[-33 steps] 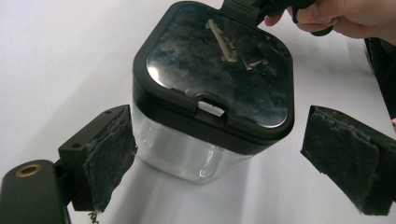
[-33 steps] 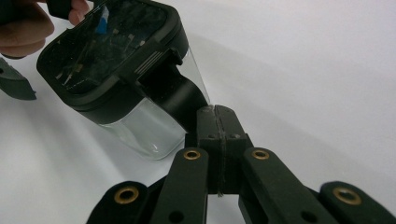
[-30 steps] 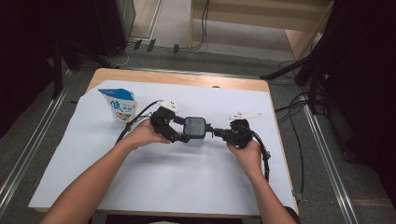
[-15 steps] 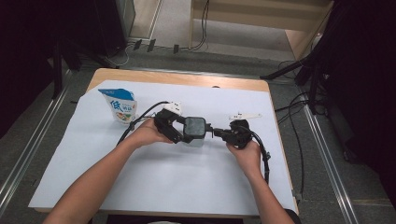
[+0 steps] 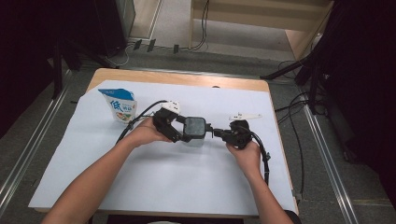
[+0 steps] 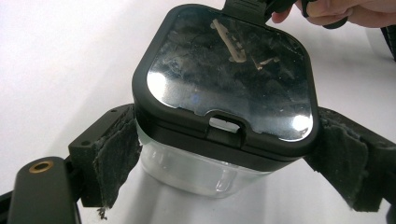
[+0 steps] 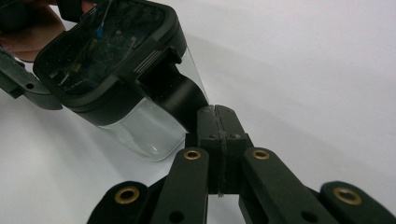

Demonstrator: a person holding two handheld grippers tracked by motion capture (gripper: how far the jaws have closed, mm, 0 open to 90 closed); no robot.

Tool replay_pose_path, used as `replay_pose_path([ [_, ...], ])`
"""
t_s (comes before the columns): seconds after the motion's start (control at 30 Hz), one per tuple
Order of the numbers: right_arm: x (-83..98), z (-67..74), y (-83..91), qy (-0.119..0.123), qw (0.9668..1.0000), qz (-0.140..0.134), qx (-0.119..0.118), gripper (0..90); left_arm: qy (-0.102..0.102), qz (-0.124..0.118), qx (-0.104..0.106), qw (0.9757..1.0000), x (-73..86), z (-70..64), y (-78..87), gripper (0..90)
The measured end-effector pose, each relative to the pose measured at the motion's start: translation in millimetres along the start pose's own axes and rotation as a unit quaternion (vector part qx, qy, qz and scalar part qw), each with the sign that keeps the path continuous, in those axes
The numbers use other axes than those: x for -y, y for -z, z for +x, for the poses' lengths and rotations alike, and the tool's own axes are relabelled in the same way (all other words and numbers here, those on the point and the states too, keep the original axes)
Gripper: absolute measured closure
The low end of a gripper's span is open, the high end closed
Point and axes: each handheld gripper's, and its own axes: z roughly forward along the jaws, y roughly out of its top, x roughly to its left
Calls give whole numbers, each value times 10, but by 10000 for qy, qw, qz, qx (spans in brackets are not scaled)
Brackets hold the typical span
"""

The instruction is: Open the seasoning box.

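A clear box with a glossy black lid sits at the middle of the white sheet. My left gripper comes from the left and is shut on it, its frayed pads pressed on the box's two sides below the lid. From the right, my right gripper is shut on a black latch flap that hangs from the lid's edge. In the right gripper view the jaws meet tightly around that flap, and the box tilts away at upper left.
A blue and white carton stands at the sheet's back left. The white sheet covers a wooden table. Cables trail from both grippers. Metal rails and dark stands flank the table.
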Motion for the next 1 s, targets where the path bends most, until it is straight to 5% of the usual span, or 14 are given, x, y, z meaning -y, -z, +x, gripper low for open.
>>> replay_pose_path([
  [0.8, -5, 5, -6, 36, 10000, 35, -29, 900, 22, -83, 15, 10000, -22, -3, 97, 159],
  [1.0, -7, 2, -6, 34, 10000, 38, -33, 900, -107, 247, -12, 9996, -128, -15, 127, 160],
])
